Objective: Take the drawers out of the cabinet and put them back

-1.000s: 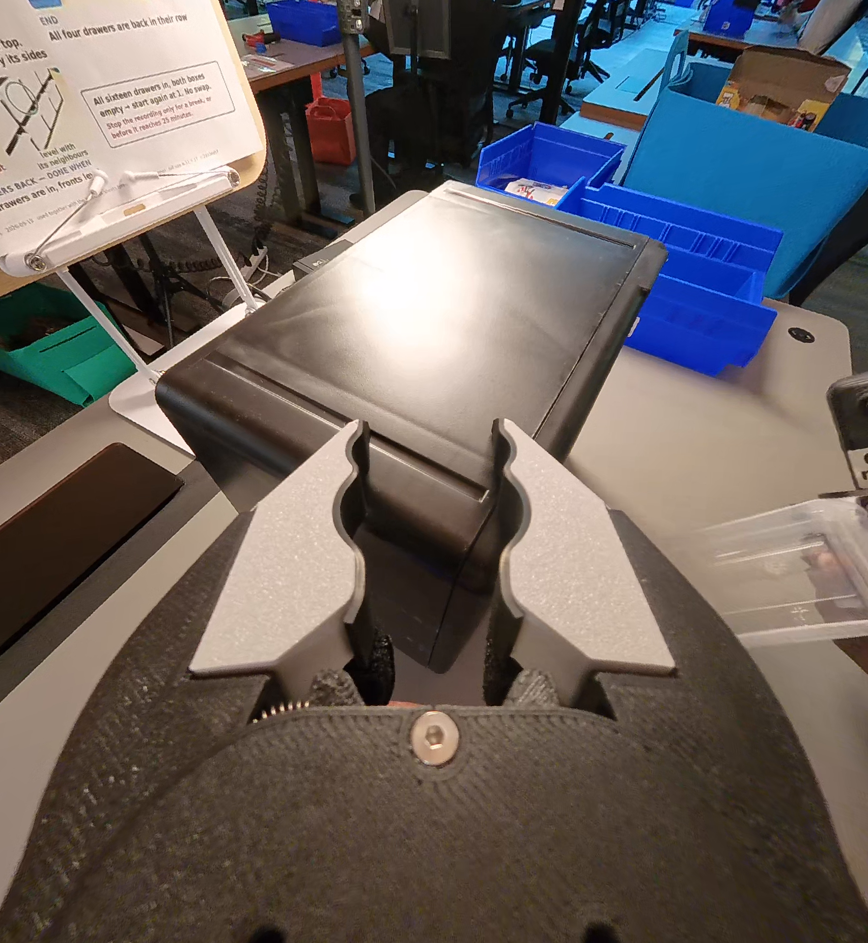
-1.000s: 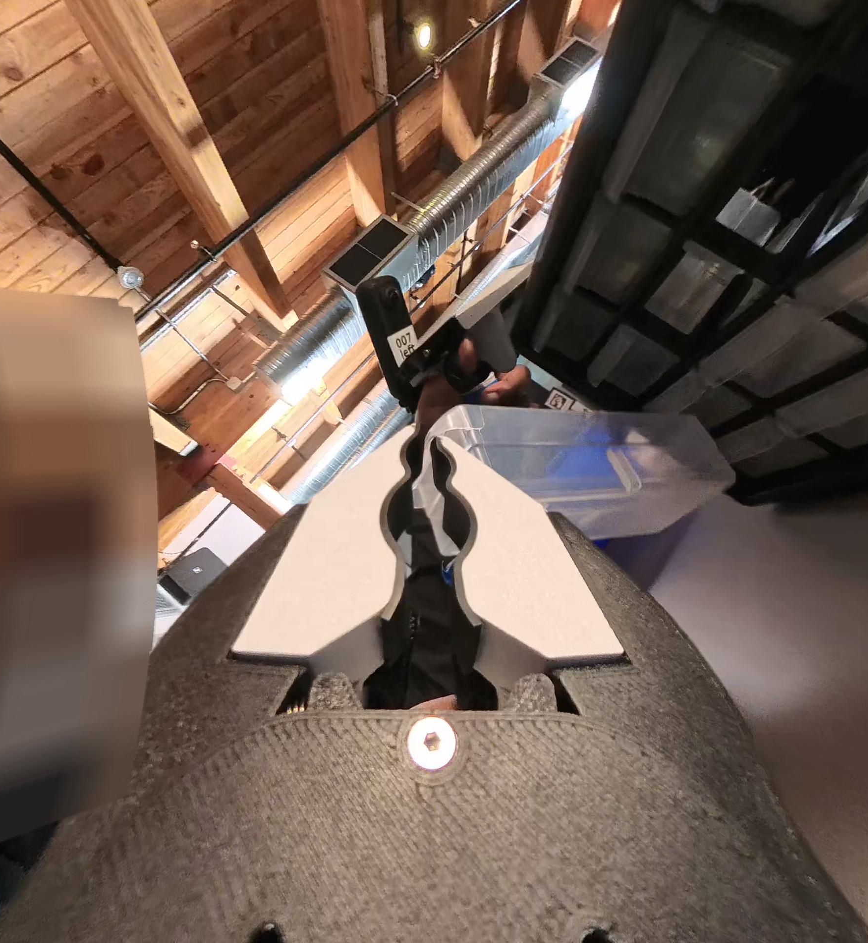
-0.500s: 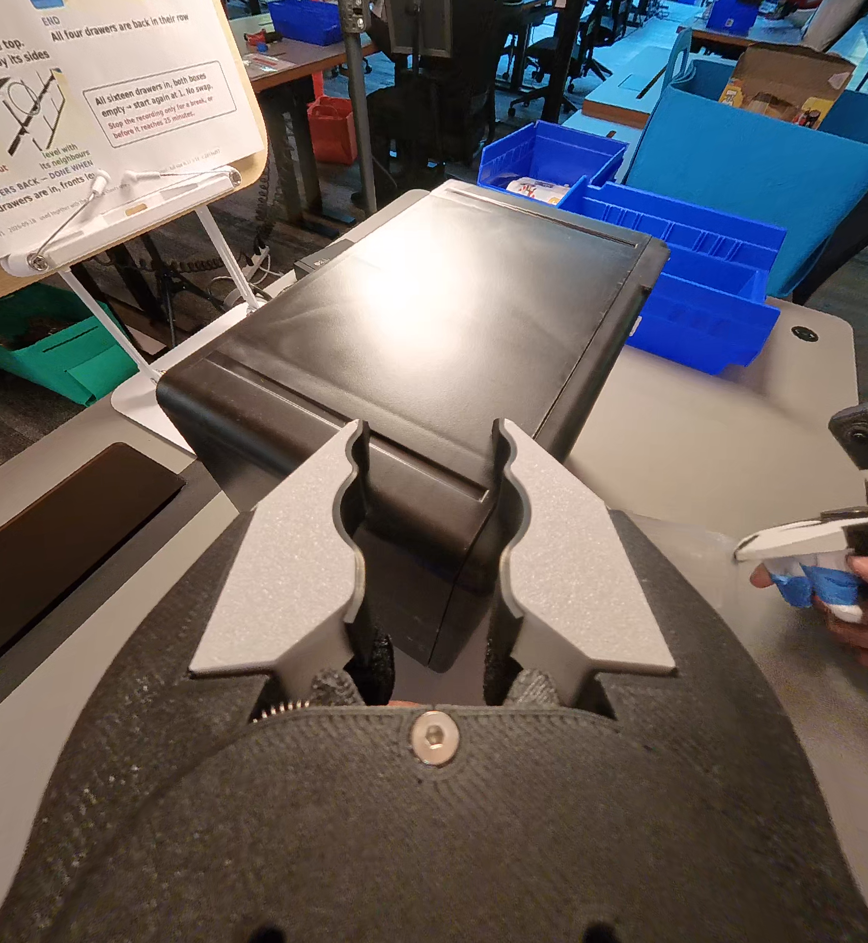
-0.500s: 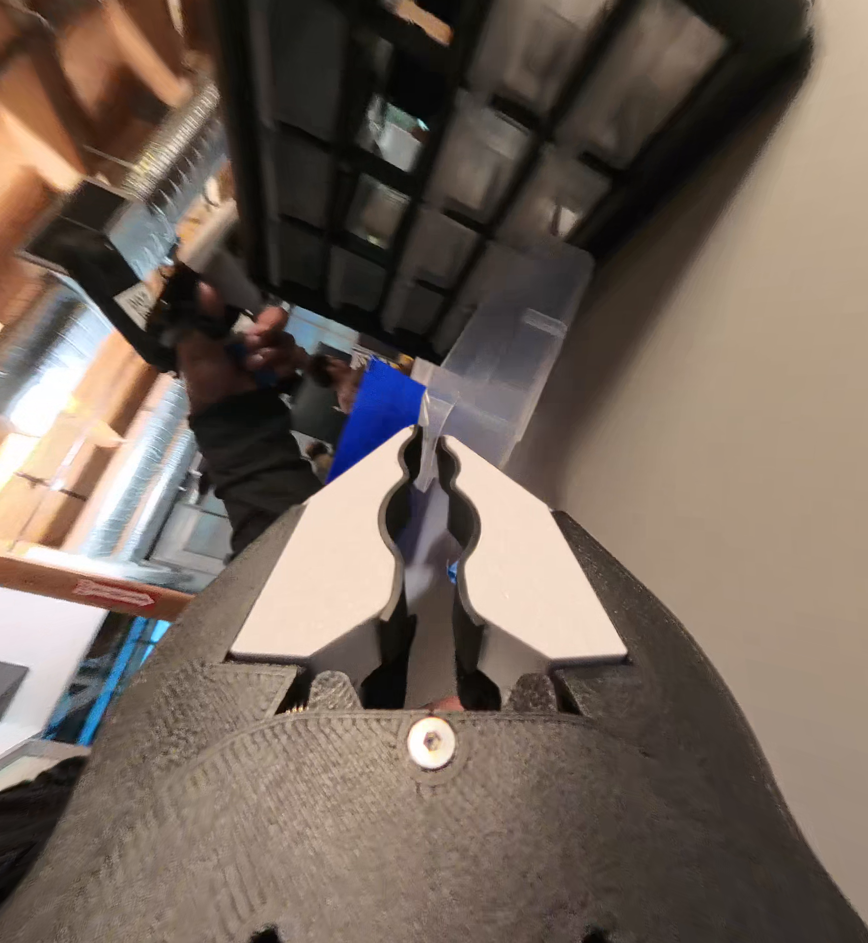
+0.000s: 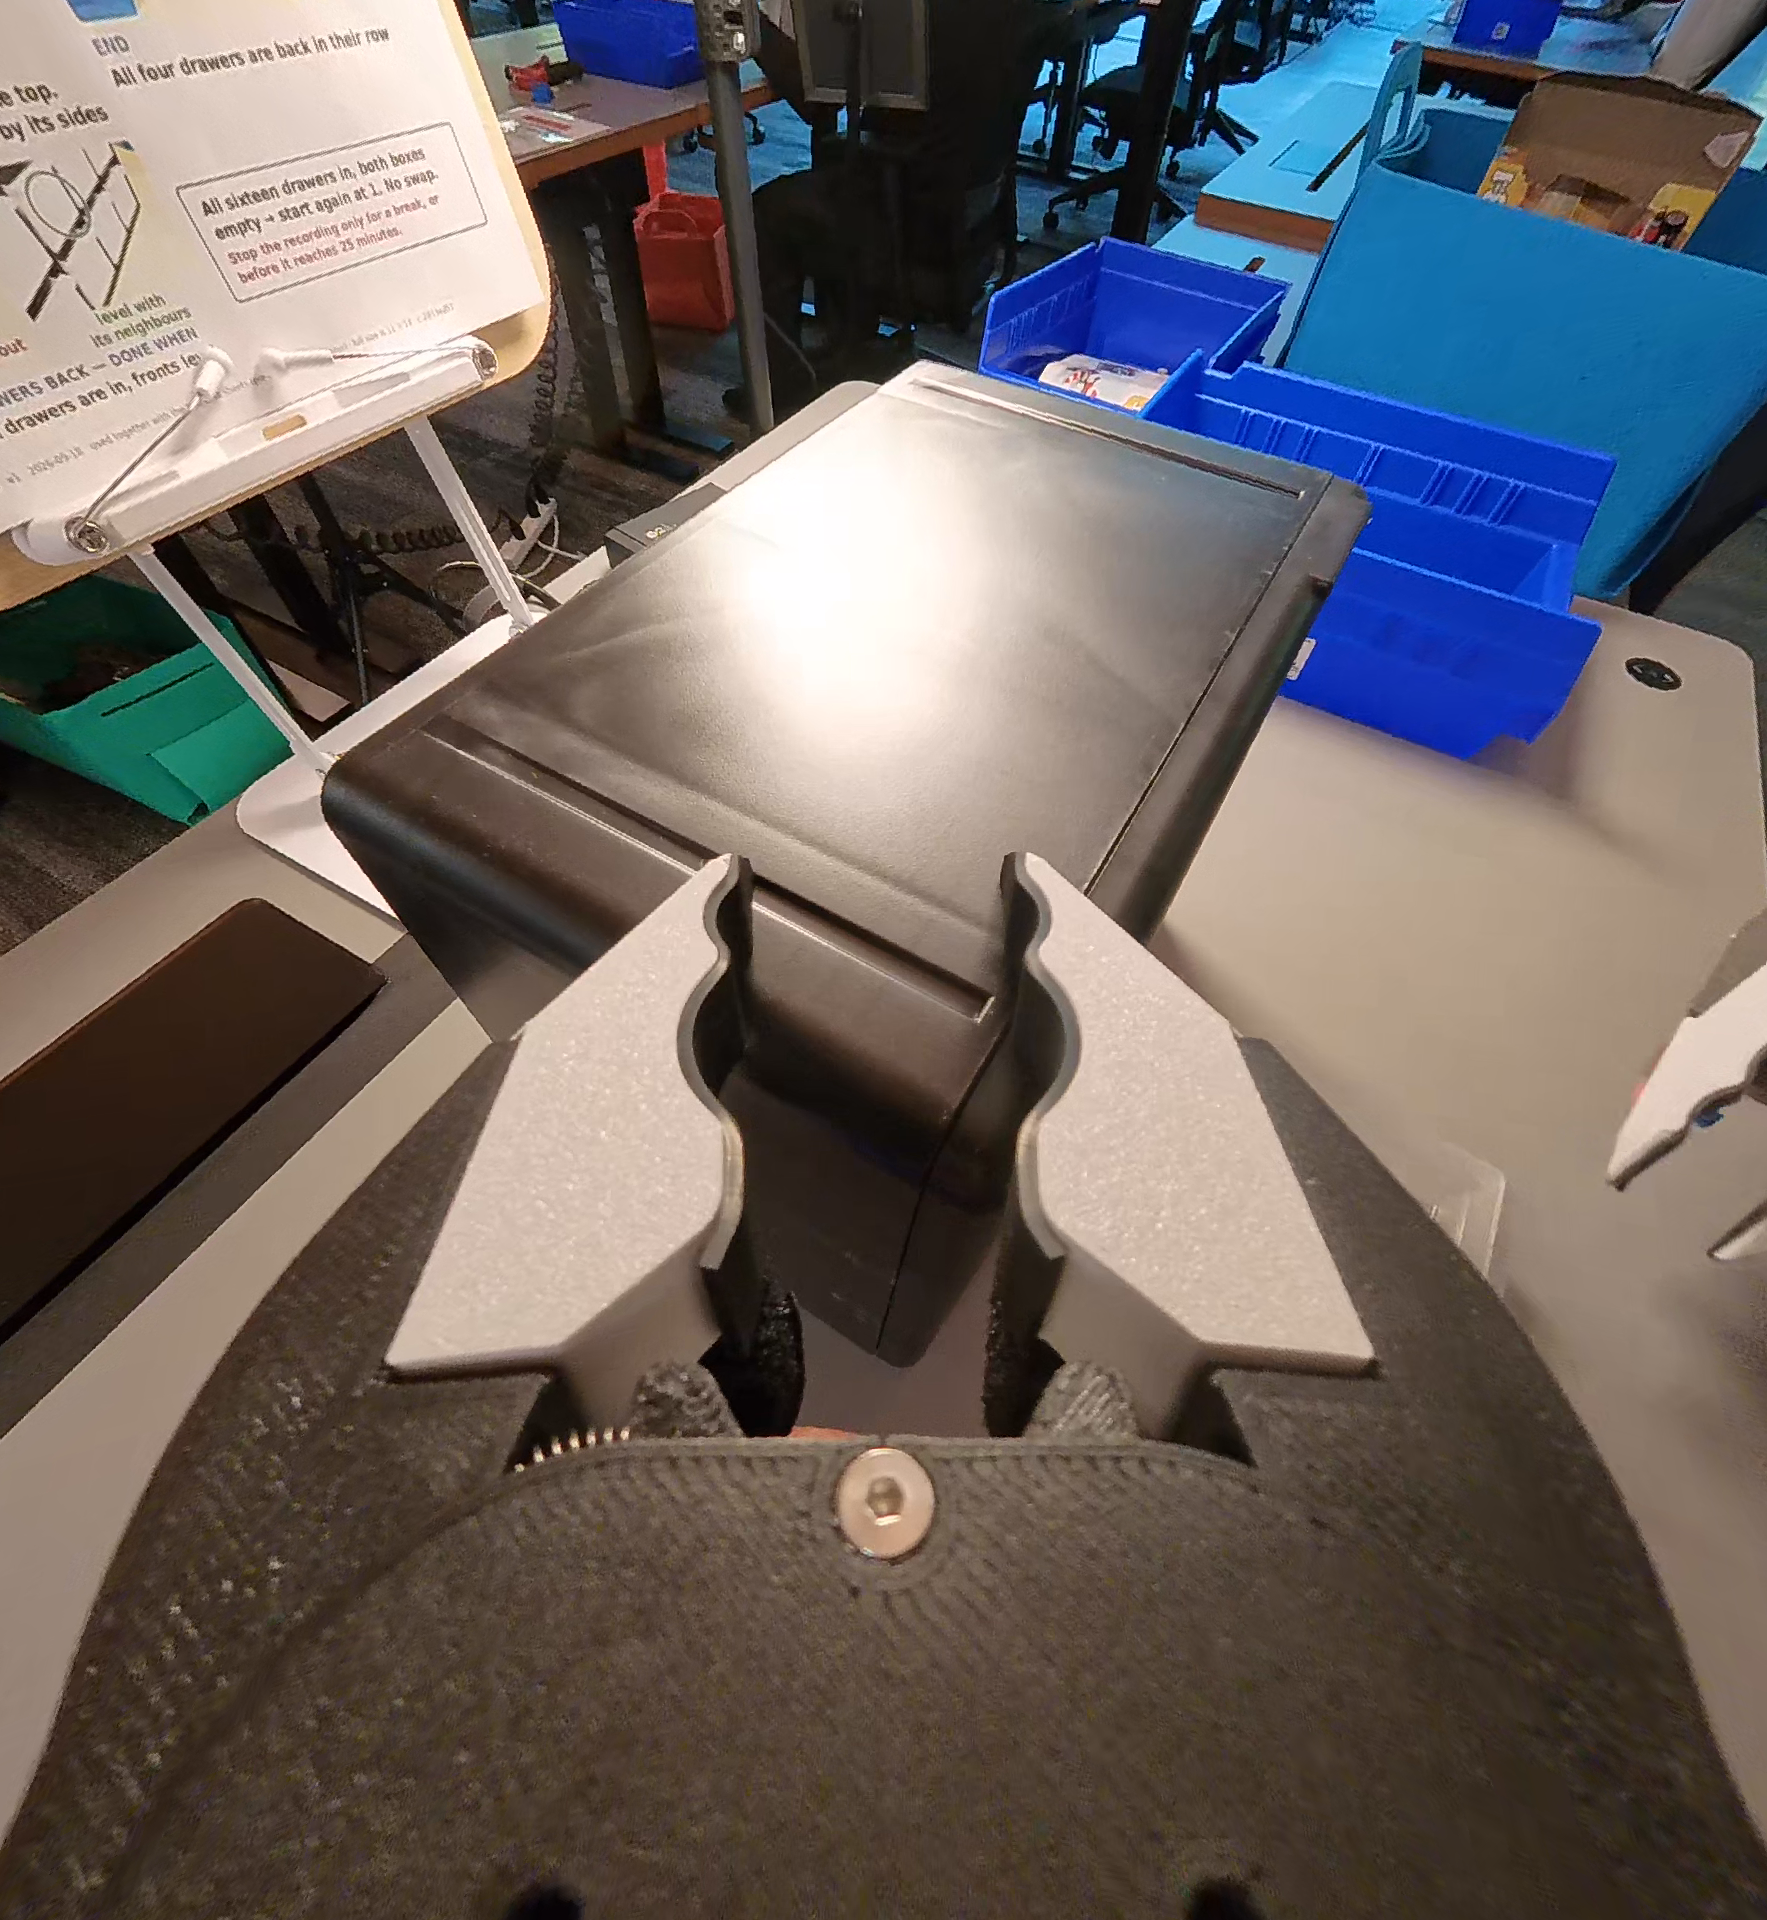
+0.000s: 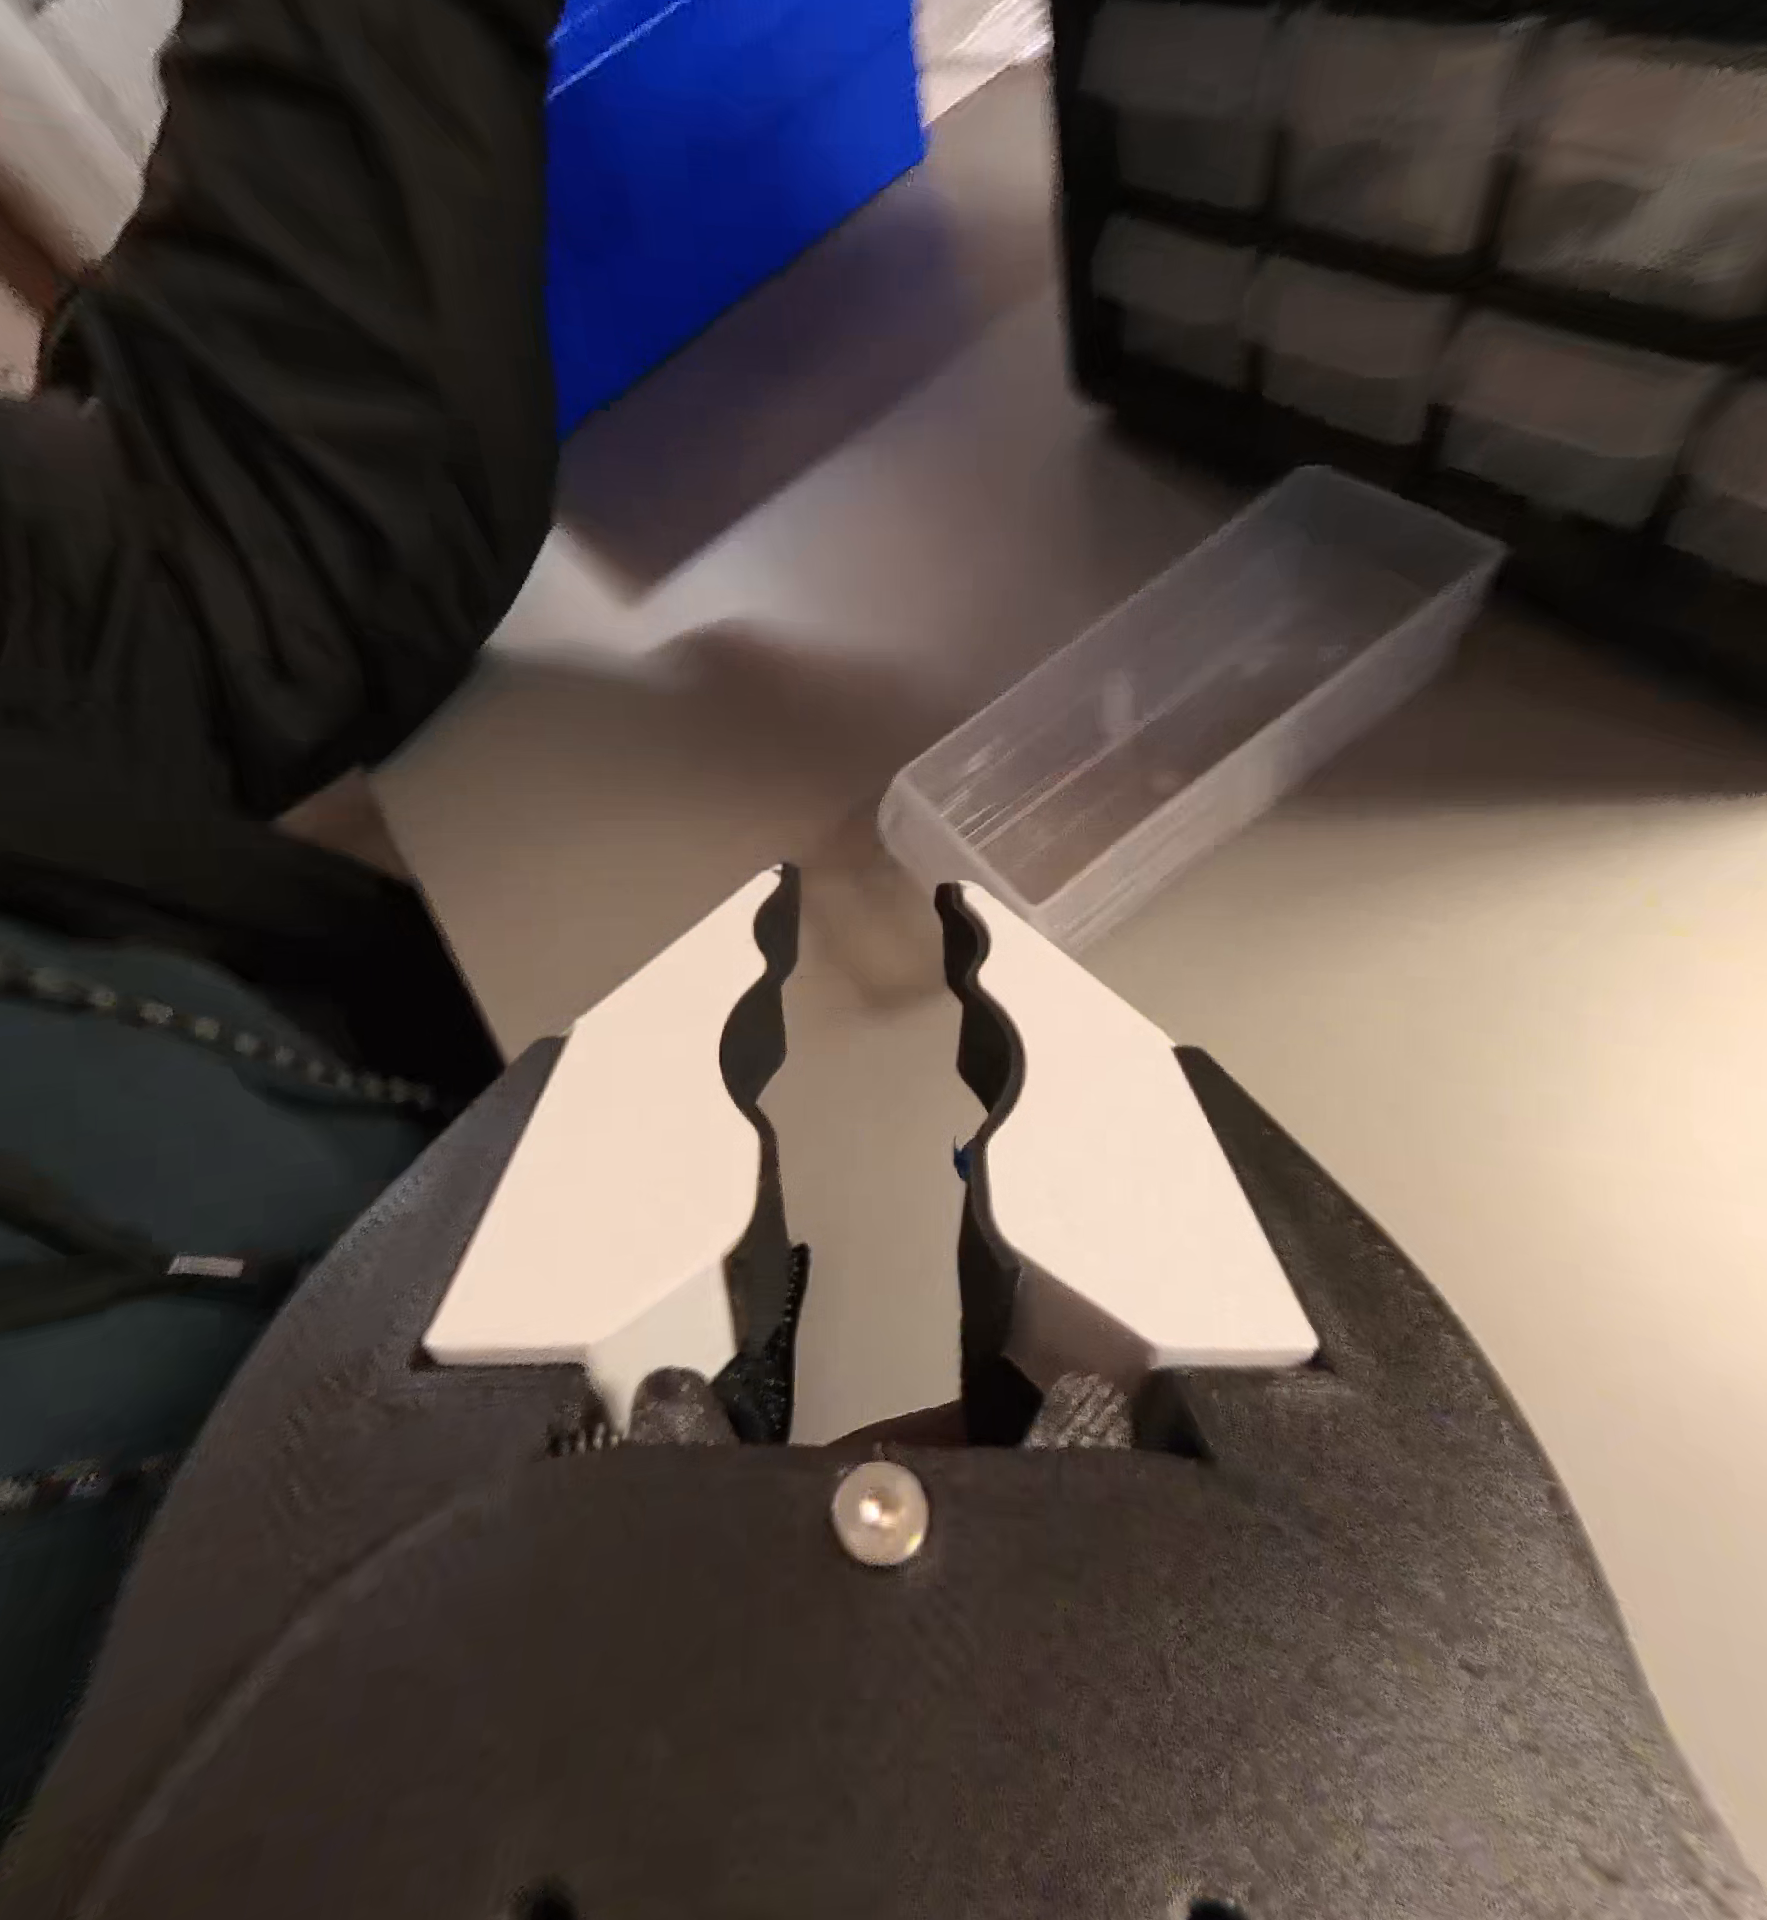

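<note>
The black cabinet (image 5: 858,644) stands on the grey table (image 5: 1430,883). My left gripper (image 5: 874,883) sits over its near top corner, and its pads press on that corner from both sides. In the right wrist view the cabinet front (image 6: 1481,260) shows several clear drawers in their slots. A clear empty drawer (image 6: 1222,675) lies on the table in front of the cabinet. My right gripper (image 6: 863,883) is open and empty just short of the drawer's near end. It also shows at the right edge of the left wrist view (image 5: 1663,1216), jaws apart.
Blue bins (image 5: 1430,582) stand behind the cabinet. An instruction board on a white stand (image 5: 183,208) is at the back left. A dark panel (image 5: 79,1091) lies at the left. A person's dark sleeve (image 6: 235,364) and a blue bin (image 6: 733,156) are left of the right gripper.
My right gripper swung down with the clear drawer, laid it on the table and opened, so the drawer left its grasp. The left gripper has not moved.
</note>
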Demonstrator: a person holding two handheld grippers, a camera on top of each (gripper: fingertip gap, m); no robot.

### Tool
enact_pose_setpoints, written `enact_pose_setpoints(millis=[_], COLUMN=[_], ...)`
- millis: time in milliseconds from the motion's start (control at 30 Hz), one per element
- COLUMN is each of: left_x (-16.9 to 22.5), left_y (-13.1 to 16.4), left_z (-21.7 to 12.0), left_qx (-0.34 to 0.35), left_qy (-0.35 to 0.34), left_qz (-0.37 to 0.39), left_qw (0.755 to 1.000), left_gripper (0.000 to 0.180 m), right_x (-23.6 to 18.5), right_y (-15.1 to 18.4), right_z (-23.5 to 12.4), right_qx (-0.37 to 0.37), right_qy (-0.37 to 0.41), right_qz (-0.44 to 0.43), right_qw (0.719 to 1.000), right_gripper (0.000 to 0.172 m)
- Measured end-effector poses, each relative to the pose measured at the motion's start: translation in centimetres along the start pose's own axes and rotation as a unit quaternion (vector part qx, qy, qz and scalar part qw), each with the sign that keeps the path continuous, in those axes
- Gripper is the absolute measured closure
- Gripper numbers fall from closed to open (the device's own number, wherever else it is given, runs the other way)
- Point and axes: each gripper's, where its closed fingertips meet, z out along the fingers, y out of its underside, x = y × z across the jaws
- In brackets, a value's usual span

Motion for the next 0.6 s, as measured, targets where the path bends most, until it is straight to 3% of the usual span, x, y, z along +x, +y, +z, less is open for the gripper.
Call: enact_pose_setpoints(millis=[100,200,300,400,600], left_x=[0.0,0.0,0.0,0.0,0.0], left_y=[0.0,0.0,0.0,0.0,0.0], left_z=[0.0,0.0,0.0,0.0,0.0], left_qx=[-0.001,-0.001,-0.001,0.000,0.001], left_qy=[0.000,0.000,0.000,0.001,0.005], left_qz=[0.001,0.001,0.001,0.001,0.000], left_qw=[1.000,1.000,1.000,1.000,1.000], left_gripper=[0.132,0.132,0.132,0.132,0.131], right_x=[0.7,3.7,5.3,7.0,8.4], right_y=[-0.6,-3.2,-4.5,-4.2,-2.3], right_z=[0.0,-0.3,0.2,1.1,3.5], right_qx=[-0.015,0.001,-0.010,-0.068,-0.187], right_qy=[0.012,0.059,0.052,0.035,-0.037], right_qz=[-0.106,-0.256,-0.404,-0.538,-0.637], right_qw=[0.994,0.965,0.913,0.840,0.747], right_gripper=[0.142,0.138,0.129,0.124,0.106])
